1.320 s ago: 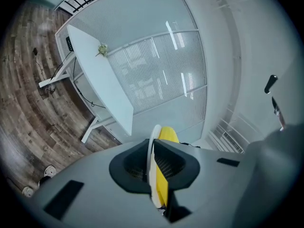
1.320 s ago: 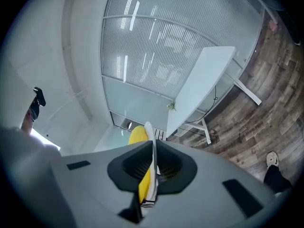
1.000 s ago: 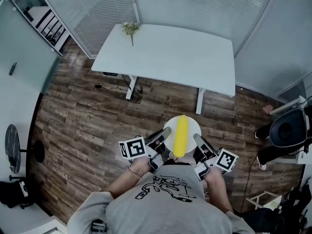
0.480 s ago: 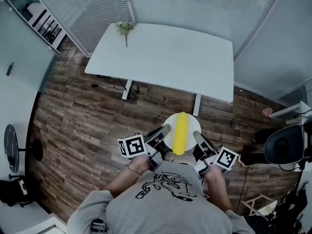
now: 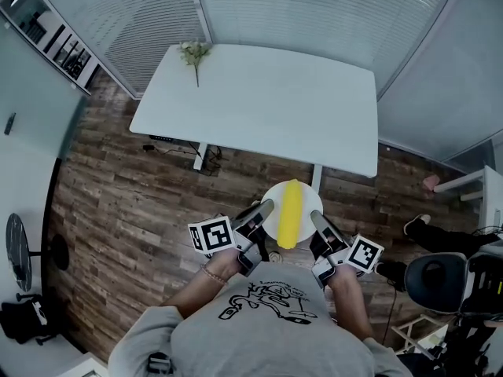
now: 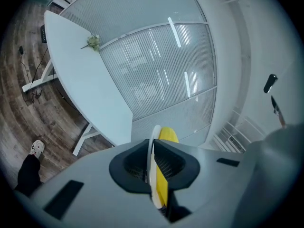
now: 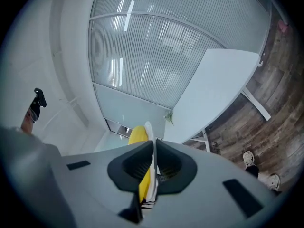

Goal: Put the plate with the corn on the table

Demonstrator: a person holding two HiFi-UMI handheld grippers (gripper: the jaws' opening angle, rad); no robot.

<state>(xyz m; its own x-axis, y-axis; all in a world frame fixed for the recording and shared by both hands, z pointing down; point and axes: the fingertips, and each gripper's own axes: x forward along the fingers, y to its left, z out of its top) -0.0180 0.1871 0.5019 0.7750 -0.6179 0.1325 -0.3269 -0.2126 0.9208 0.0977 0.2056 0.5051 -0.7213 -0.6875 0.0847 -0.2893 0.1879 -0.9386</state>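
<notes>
The plate (image 5: 310, 201) with the corn (image 5: 290, 214) is in the lower middle of the head view, over the floor (image 5: 141, 203), not yet on the white surface (image 5: 259, 100) above it. The left gripper (image 5: 266, 208) pinches its left rim, the right gripper (image 5: 316, 217) its right rim. It looks hard, thin and slick, and the corn may roll, so keep it flat.

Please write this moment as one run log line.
left gripper: shut on plate | right gripper: shut on plate | corn: on plate | plate: above floor, short of table
</notes>
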